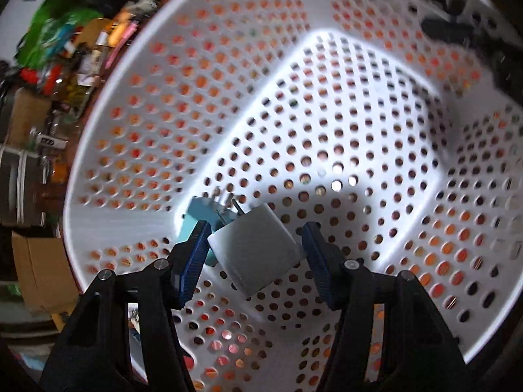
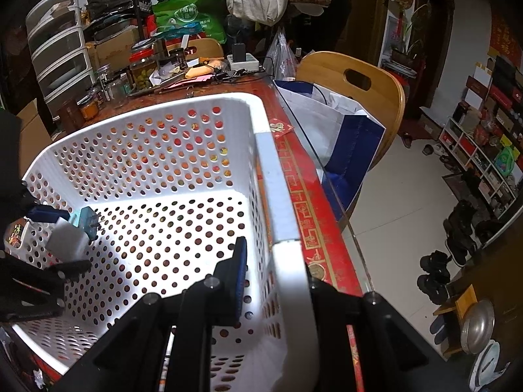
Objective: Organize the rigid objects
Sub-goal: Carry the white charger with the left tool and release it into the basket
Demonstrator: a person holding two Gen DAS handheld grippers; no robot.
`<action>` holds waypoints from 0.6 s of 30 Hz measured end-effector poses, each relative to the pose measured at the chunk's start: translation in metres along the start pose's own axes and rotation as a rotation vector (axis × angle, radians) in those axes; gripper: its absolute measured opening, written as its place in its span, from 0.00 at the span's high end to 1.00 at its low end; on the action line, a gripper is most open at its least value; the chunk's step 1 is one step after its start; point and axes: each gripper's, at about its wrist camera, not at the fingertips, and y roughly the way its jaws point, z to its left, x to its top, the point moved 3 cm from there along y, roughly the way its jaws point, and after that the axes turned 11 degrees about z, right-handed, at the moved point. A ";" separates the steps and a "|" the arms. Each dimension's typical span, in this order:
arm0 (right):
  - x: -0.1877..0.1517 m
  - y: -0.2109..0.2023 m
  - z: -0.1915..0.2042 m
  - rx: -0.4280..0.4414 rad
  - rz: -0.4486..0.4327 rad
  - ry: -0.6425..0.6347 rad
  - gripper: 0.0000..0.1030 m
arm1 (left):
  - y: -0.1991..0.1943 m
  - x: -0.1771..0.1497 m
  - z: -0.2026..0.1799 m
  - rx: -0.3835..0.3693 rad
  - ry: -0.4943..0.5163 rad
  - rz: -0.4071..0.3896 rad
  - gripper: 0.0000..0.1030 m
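Observation:
A white perforated basket (image 2: 261, 121) stands on the red table. My left gripper (image 1: 256, 241) reaches down inside it, shut on a white square charger block (image 1: 258, 254) pressed between the blue pads (image 1: 193, 261). A teal plug adapter (image 1: 196, 215) with metal prongs sits just behind the block; I cannot tell whether it rests on the basket or is held with it. The right wrist view shows the same block (image 2: 67, 240) and teal adapter (image 2: 86, 220) low at the basket's left wall. My right gripper (image 2: 278, 268) is shut on the basket's near right rim, one finger (image 2: 240, 277) inside.
Jars, bags, a power strip and drawer units (image 2: 59, 52) crowd the table's far end. A wooden chair (image 2: 356, 81) with a white and blue bag (image 2: 330, 124) stands beside the table's glass edge. Shoes and shelves line the floor at right.

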 end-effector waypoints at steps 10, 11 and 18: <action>0.001 0.003 0.000 -0.020 0.014 0.001 0.83 | -0.029 -0.027 0.044 -0.096 -0.145 -0.193 0.24; 0.001 0.003 0.001 -0.021 0.016 0.001 0.83 | -0.041 -0.042 0.057 -0.106 -0.191 -0.248 0.24; 0.004 0.004 0.004 -0.035 0.026 -0.006 0.83 | -0.069 -0.196 0.168 -0.110 -0.587 -0.524 0.00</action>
